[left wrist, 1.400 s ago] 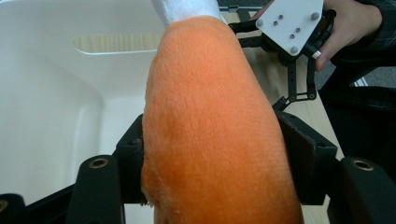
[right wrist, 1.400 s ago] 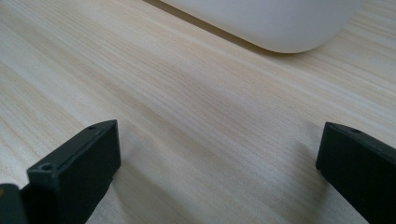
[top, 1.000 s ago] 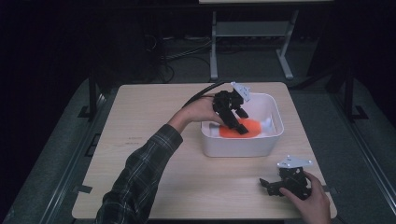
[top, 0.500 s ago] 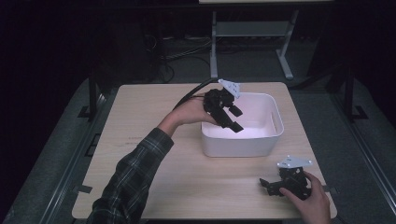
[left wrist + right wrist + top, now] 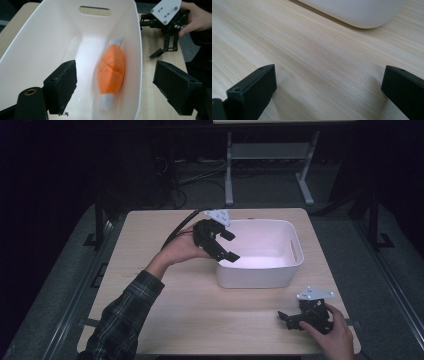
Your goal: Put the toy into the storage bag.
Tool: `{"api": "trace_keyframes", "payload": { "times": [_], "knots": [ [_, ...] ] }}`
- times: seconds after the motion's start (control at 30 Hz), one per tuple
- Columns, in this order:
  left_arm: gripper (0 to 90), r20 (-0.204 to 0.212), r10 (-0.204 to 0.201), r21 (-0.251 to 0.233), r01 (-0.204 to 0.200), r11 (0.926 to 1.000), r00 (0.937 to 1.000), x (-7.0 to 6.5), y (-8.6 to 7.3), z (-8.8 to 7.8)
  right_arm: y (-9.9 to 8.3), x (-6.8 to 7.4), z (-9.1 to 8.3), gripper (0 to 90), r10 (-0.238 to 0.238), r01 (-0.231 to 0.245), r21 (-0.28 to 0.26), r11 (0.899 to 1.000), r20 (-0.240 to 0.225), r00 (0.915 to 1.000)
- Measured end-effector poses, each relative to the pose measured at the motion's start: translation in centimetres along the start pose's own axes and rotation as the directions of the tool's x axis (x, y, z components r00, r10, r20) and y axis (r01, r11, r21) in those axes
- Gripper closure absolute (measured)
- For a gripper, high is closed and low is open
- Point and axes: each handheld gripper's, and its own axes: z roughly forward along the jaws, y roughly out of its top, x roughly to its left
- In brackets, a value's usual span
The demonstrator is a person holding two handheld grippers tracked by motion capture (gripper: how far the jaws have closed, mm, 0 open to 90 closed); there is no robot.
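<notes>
An orange soft toy (image 5: 111, 68) with white ends lies on the floor of the white bin (image 5: 292, 247) (image 5: 37, 37). My left gripper (image 5: 231, 246) (image 5: 117, 87) hovers at the bin's left rim. Its jaws have just been opening and stand wide apart, with the toy lying free beneath them, touched by neither pad. My right gripper (image 5: 286, 319) (image 5: 328, 87) rests near the table's front right corner, held by a hand. It is open over bare wood. In the left gripper view the right gripper (image 5: 150, 37) is beyond the bin.
The wooden table (image 5: 165, 320) has free room to the left of and in front of the bin. The left gripper's black cable (image 5: 177, 227) trails back over the table's far edge. The bin's rounded wall (image 5: 362, 12) stands just ahead of my right gripper.
My left gripper has pulled back to the left, from over the bin's middle to its left rim, and its jaws stand wider. The right hand has stayed in place.
</notes>
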Motion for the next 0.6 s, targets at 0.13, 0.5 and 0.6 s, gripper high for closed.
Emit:
{"api": "trace_keyframes", "payload": {
  "times": [0.13,0.5,0.6],
  "knots": [
    [17.9,-0.034,-0.019,-0.025,0.018,0.9995,0.9992,-0.6,-1.6,-1.3,0.0,0.0,0.0,0.0,0.0,0.0,0.0,1.0,0.0,1.0],
    [18.0,-0.147,-0.095,-0.082,0.084,0.9931,0.9845,-2.6,-6.3,-4.1,0.0,0.0,0.0,0.0,0.0,0.0,0.0,1.0,0.0,1.0],
    [18.2,-0.19,-0.116,-0.088,0.101,0.991,0.9749,-3.3,-7.7,-4.4,0.0,0.0,0.0,0.0,-0.001,0.001,-0.001,1.0,0.0,1.0]
  ]
}}
